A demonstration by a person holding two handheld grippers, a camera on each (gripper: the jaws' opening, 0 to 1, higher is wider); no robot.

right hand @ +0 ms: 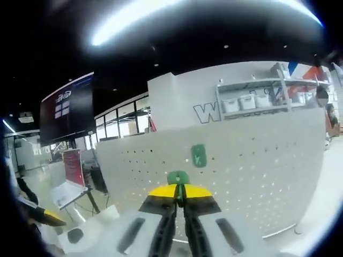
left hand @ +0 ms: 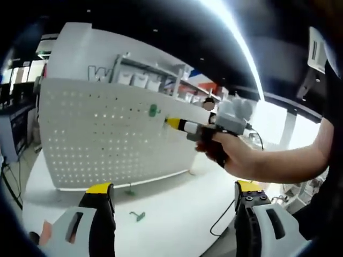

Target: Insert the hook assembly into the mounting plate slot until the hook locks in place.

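A white pegboard (left hand: 107, 134) stands upright on a white table (left hand: 177, 203), with one green hook (left hand: 154, 111) mounted on its face. In the left gripper view my right gripper (left hand: 172, 123), held by a hand, has its yellow tips close to the board, just right of and below that hook. The right gripper view looks at the pegboard (right hand: 257, 160) head on; my right gripper (right hand: 180, 190) is shut on a green hook (right hand: 178, 178), just below the mounted hook (right hand: 199, 155). My left gripper (left hand: 173, 188) hangs back over the table, open and holding nothing.
Two loose green hooks (left hand: 137, 216) (left hand: 130, 191) lie on the table in front of the board. A black cable (left hand: 222, 219) trails over the table at the right. Shelves with white bins (left hand: 139, 79) stand behind the board.
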